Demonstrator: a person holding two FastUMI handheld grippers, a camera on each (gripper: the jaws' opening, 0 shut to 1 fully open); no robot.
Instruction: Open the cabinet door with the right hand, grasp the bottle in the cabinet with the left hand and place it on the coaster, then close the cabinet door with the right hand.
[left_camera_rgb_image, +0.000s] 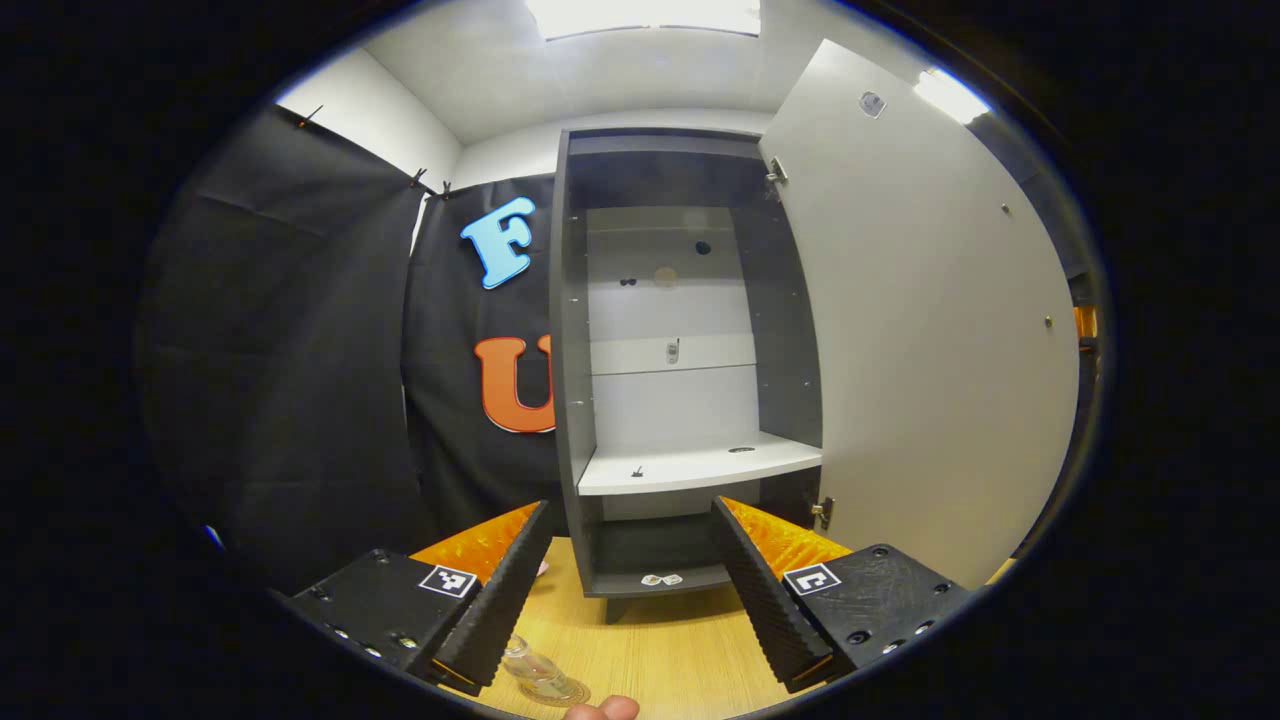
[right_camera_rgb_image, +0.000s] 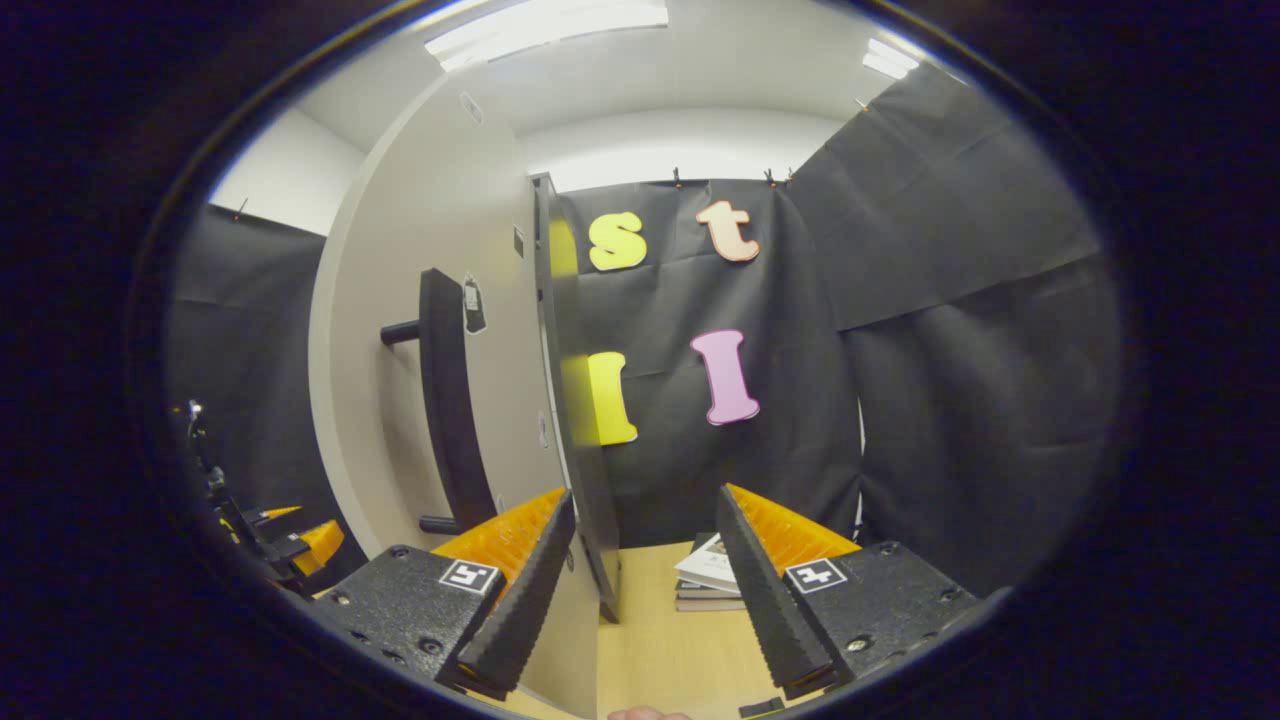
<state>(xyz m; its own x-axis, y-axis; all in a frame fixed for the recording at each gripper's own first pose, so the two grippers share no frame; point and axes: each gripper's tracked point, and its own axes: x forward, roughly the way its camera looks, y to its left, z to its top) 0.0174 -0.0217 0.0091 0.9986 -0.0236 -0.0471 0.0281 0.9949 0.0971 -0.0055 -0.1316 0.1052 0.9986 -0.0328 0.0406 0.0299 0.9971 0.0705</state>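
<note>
Bottle (left_camera_rgb_image: 538, 675) clear, upright on coaster (left_camera_rgb_image: 562, 694).

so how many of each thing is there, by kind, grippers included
grippers: 2 (left gripper, right gripper)
cabinet: 1 (cabinet, its door open, door handle)
bottle: 1 (clear bottle on the table)
book stack: 1 (stack of books)
total: 5

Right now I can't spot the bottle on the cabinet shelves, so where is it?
In the left gripper view the bottle stands on the coaster on the wooden table, just beyond the left gripper, before the open cabinet.
</note>
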